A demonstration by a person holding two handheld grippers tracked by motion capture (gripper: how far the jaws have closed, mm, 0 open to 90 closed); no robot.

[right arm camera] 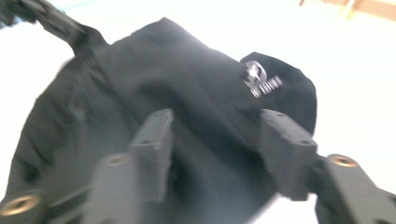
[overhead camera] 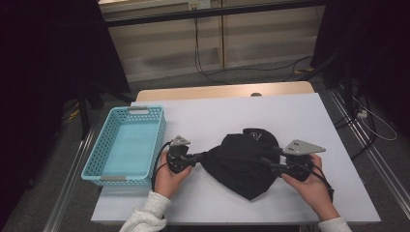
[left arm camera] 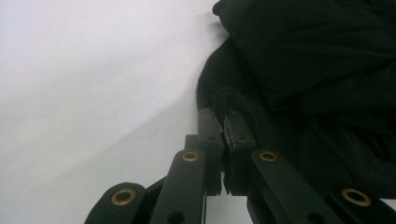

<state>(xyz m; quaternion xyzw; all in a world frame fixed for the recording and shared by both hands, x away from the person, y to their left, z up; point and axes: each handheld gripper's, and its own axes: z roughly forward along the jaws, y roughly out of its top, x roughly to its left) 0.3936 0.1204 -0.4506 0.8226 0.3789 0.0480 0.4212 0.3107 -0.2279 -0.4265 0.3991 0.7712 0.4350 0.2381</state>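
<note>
A crumpled black garment (overhead camera: 243, 163) with a small white logo lies on the white table (overhead camera: 290, 116). At its left edge my left gripper (overhead camera: 202, 157) is shut on a fold of the cloth; in the left gripper view the jaws meet on the black fabric (left arm camera: 327, 70) at the gripper's tip (left arm camera: 223, 115). My right gripper (overhead camera: 265, 162) reaches over the garment's right side. In the right gripper view it (right arm camera: 215, 149) stands open, jaws wide apart above the black cloth (right arm camera: 140, 70), whose logo (right arm camera: 259, 77) is near its far edge.
A light blue perforated basket (overhead camera: 99, 157) stands on the table's left side, close to the left hand. Bare white table lies behind and to the right of the garment. Cables (overhead camera: 212, 72) run on the floor beyond the table.
</note>
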